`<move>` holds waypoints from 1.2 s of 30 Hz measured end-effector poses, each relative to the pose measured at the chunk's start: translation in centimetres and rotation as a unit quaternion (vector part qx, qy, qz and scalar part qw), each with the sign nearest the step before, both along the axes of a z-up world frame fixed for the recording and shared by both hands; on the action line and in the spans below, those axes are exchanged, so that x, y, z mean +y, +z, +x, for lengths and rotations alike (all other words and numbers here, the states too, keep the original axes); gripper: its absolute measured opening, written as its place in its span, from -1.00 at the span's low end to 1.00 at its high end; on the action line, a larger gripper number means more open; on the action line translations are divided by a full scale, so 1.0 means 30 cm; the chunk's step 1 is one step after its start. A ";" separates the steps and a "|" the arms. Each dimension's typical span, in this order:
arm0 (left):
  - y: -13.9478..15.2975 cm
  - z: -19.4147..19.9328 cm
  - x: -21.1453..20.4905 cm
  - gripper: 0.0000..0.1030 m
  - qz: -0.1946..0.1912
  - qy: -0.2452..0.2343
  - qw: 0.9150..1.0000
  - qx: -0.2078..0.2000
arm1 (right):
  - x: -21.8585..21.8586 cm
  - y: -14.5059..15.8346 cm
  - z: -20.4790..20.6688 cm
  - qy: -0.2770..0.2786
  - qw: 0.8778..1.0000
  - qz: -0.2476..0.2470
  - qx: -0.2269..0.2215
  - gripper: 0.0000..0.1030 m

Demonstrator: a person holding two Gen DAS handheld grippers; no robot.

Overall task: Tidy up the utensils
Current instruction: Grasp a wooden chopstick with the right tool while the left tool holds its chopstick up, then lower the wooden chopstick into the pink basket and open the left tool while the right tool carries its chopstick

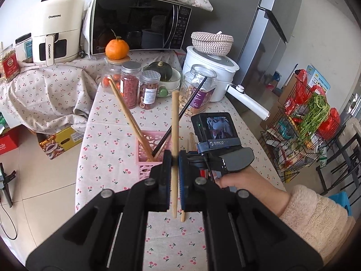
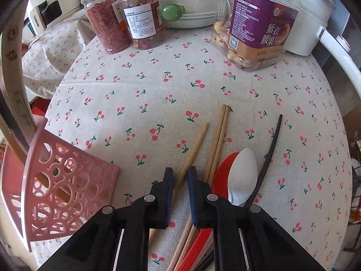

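The left hand-held gripper is clamped on 1 light, stiff wooden chopstick, held upright just before the pink perforated plastic basket. The right hand-held gripper has its jaws nearly together around another pale wooden chopstick lying on the tabletop; whether the pads press it cannot be told. It is thin and smooth, so the middle is the best place to grip it.

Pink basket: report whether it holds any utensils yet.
Yes. The pink basket already holds two wooden chopsticks and a black chopstick, all leaning out of its top.
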State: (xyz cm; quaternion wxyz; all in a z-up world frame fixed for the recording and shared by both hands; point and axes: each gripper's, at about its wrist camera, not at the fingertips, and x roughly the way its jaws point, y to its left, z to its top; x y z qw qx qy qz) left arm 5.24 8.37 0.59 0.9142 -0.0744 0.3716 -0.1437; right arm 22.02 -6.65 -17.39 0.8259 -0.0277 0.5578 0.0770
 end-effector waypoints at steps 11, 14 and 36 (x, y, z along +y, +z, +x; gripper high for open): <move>-0.017 0.007 -0.013 -0.87 0.011 0.012 1.000 0.001 | -0.097 0.142 -0.122 0.009 0.996 0.078 -0.031 -0.89; -0.015 0.007 -0.003 -0.86 0.012 0.019 1.000 -0.002 | -0.124 0.256 -0.194 0.024 0.992 0.095 -0.074 -0.89; 0.110 0.007 0.114 -0.86 -0.054 0.106 0.982 -0.150 | -0.226 0.654 -0.484 0.061 0.943 0.197 -0.262 -0.89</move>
